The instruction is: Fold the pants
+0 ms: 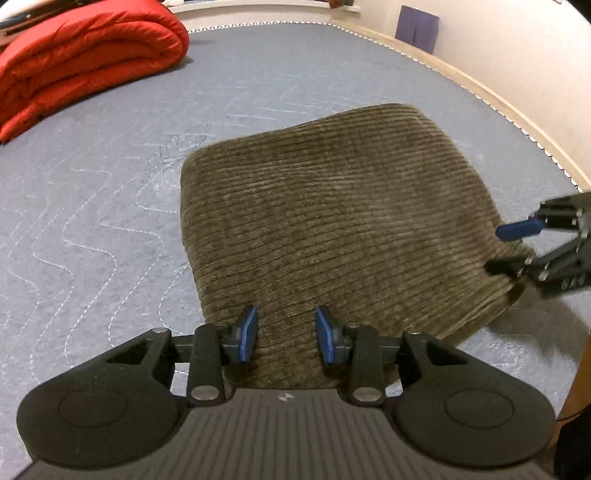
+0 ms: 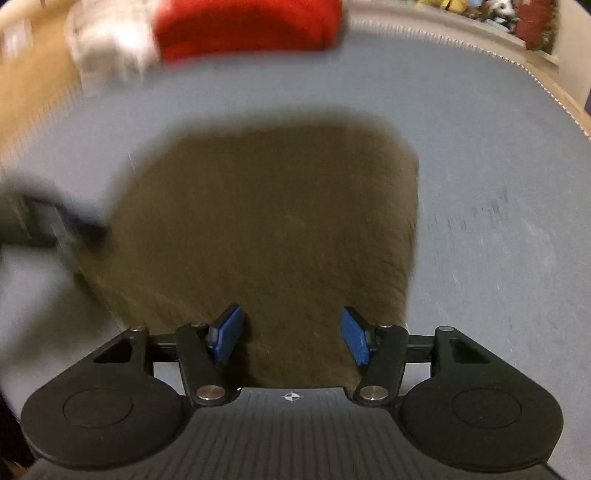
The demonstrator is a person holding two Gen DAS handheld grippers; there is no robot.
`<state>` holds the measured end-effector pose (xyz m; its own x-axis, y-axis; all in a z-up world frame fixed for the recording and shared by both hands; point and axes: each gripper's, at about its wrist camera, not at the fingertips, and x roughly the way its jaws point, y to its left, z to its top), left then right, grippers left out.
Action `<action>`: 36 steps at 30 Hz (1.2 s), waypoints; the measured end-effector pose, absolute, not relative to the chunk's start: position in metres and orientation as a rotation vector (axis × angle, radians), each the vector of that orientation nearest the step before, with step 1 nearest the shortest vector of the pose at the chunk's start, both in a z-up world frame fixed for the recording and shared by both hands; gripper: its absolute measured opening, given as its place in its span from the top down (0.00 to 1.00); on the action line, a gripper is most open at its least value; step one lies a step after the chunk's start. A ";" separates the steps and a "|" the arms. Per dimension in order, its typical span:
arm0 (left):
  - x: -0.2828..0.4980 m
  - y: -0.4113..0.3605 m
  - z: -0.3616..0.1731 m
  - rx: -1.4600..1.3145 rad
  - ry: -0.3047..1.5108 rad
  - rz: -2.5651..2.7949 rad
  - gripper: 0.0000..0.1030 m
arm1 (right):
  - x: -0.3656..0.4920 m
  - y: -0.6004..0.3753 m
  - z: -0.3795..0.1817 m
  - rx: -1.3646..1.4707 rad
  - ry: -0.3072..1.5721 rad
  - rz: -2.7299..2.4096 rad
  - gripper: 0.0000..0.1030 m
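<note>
Brown corduroy pants [image 1: 332, 214] lie folded into a compact rectangle on the grey-blue quilted mattress [image 1: 92, 221]. My left gripper [image 1: 288, 332] hovers over the near edge of the fold. Its blue pads [image 1: 249, 330] stand apart, with only flat fabric below them. My right gripper [image 1: 511, 247] reaches in at the right side of the pants with its fingers spread. The right wrist view is blurred. In it the pants [image 2: 277, 221] fill the middle and the right gripper [image 2: 291, 338] is open above their near edge. The left gripper [image 2: 62, 225] shows as a dark smear at the left.
A folded red duvet [image 1: 85, 62] lies at the far left of the mattress and appears again as the red duvet [image 2: 247, 26]. A wooden bed frame [image 1: 517, 114] borders the far right side. A purple sheet [image 1: 417, 27] hangs on the wall behind.
</note>
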<state>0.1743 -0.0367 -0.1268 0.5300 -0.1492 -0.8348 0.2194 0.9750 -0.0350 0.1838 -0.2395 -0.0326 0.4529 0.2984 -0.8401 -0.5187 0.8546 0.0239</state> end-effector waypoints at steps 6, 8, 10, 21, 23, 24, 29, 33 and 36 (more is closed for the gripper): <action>0.147 -0.053 -0.101 0.083 0.909 -0.110 0.25 | 0.168 -0.242 -0.005 -0.161 0.881 0.416 0.41; 0.125 -0.061 -0.079 0.104 0.803 -0.091 0.14 | 0.151 -0.241 0.022 -0.134 0.769 0.392 0.35; 0.108 -0.067 -0.058 0.125 0.730 -0.051 0.11 | 0.131 -0.241 0.051 -0.102 0.640 0.339 0.14; 0.044 -0.062 -0.029 -0.091 0.655 0.103 0.00 | 0.055 -0.253 0.074 0.066 0.454 0.207 0.01; 0.046 -0.068 -0.052 -0.058 0.764 0.131 0.00 | 0.055 -0.250 0.045 0.042 0.480 0.194 0.01; 0.052 -0.070 -0.061 -0.070 0.852 0.120 0.00 | 0.058 -0.247 0.035 0.023 0.531 0.172 0.01; 0.065 -0.085 -0.073 -0.001 0.863 0.095 0.00 | 0.084 -0.243 0.018 0.056 0.647 0.175 0.01; 0.078 -0.082 -0.077 -0.038 0.876 0.085 0.00 | 0.103 -0.242 0.005 0.074 0.718 0.117 0.01; 0.083 -0.078 -0.077 -0.051 0.876 0.096 0.00 | 0.111 -0.240 -0.004 0.131 0.763 0.122 0.01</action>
<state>0.0832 -0.0781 -0.0774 0.6362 0.0632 -0.7689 -0.1048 0.9945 -0.0049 0.1110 -0.2404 -0.0036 0.7162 0.1578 -0.6798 -0.0624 0.9847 0.1627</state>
